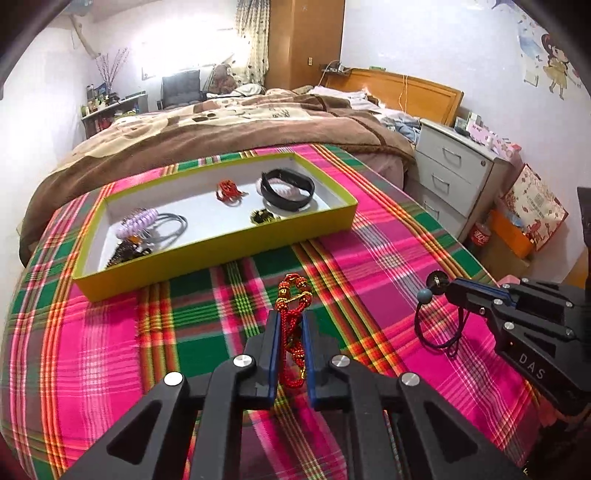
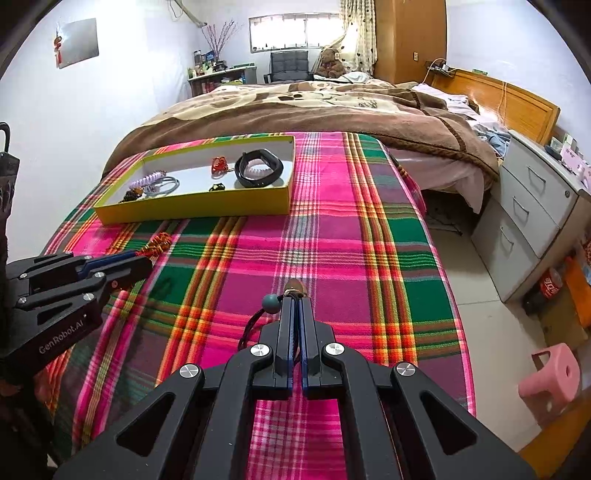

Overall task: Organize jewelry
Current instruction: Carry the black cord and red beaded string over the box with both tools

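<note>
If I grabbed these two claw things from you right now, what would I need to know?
Left gripper: shut on the red beaded bracelet, held over the plaid cloth.
Right gripper: shut on a dark cord with a teal bead.
Yellow tray sits ahead on the cloth; already in it are a black band, a small red piece, a lilac braided piece, grey hair ties and two small dark items.
Left to do: place both held pieces in the tray.

A: What's filling the room?
B: A bed under a brown blanket is lying by a wooden headboard; grey drawers are standing beside it.
A: Light?
B: Glaring through a window, possibly barred.
</note>
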### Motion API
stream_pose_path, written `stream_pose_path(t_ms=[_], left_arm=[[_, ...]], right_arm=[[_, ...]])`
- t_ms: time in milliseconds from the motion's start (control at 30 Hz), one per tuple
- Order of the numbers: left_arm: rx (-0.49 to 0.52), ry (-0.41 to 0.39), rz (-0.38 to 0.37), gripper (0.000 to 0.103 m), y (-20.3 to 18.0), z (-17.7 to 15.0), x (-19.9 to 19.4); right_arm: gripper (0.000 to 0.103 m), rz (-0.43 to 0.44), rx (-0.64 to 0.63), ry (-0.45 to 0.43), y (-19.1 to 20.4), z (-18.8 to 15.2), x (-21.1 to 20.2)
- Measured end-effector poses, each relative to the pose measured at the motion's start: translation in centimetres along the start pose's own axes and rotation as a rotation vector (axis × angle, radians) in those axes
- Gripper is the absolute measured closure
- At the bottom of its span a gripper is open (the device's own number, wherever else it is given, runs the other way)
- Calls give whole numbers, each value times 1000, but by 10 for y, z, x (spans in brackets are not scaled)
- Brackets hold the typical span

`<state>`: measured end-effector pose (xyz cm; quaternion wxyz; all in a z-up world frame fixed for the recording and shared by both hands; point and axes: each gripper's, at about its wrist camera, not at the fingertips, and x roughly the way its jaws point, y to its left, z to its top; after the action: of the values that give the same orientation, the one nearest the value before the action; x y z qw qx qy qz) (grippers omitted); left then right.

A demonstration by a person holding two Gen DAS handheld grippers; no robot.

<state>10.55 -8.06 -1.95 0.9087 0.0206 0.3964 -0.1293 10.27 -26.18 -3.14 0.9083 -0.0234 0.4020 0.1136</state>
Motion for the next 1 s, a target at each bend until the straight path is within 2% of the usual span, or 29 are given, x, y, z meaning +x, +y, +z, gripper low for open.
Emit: stream_pose_path(t_ms=[433, 1000], left_arm=[[-42, -59, 45, 92, 30, 13, -22], [-80, -85, 63, 92, 69, 40, -20]], right_arm=[[101, 42, 12, -32, 13, 17, 0], [101, 98, 27, -77, 25, 51, 6]])
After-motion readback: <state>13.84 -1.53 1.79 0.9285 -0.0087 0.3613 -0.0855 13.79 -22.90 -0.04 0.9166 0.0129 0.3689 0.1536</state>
